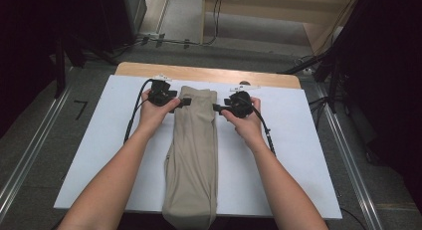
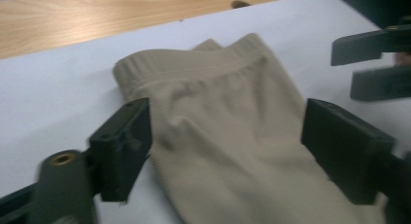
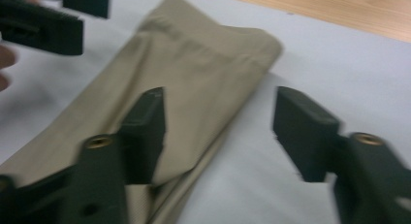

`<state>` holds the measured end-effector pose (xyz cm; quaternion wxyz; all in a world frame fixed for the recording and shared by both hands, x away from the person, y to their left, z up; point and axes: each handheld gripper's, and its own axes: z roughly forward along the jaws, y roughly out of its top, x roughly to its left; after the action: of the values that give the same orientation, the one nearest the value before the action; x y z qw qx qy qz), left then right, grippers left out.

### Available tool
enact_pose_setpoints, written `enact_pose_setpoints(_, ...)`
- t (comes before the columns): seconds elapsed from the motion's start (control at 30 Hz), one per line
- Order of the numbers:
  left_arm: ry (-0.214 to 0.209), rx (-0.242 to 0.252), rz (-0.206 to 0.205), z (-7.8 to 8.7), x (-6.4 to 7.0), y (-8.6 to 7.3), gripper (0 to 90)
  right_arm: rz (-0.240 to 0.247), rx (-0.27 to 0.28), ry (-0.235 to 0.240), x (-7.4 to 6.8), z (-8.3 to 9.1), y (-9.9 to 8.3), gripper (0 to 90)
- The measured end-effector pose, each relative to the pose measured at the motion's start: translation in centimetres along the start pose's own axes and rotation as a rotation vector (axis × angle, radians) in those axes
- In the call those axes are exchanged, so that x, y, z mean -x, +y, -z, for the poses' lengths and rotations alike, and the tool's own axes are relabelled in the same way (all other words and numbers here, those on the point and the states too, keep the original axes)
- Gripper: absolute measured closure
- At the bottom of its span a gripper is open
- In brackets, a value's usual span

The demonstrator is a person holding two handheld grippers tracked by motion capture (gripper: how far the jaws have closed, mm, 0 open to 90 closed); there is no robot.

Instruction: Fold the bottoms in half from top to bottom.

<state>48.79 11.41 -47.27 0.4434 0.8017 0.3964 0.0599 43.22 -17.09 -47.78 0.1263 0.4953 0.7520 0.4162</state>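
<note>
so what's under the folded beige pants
The beige pants lie on a white board that covers a wooden table, whose far edge shows beyond it. The near end hangs over the board's front edge. Anything beneath the fabric is covered.

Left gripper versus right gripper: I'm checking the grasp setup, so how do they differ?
The left gripper straddles most of the beige trousers, fabric between its jaws. The right gripper straddles only their edge, one jaw over cloth, the other over the white sheet. Both are open, near the waistband.
</note>
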Motion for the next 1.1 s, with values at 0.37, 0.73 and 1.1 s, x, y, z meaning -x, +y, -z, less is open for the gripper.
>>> enact_pose_setpoints(0.37,0.132,-0.084,0.095,-3.1,-2.1,-0.6,49.0,-0.137,-0.080,-0.042,1.8,-4.7,2.0,54.8)
enact_pose_setpoints(0.73,0.097,-0.124,0.164,-2.8,-3.4,-0.2,75.7,0.025,-0.070,-0.064,0.7,-6.5,4.6,85.5)
enact_pose_setpoints(1.1,0.123,-0.106,0.137,-3.6,-3.1,0.3,61.8,-0.063,-0.144,-0.096,3.2,-8.2,4.0,83.3)
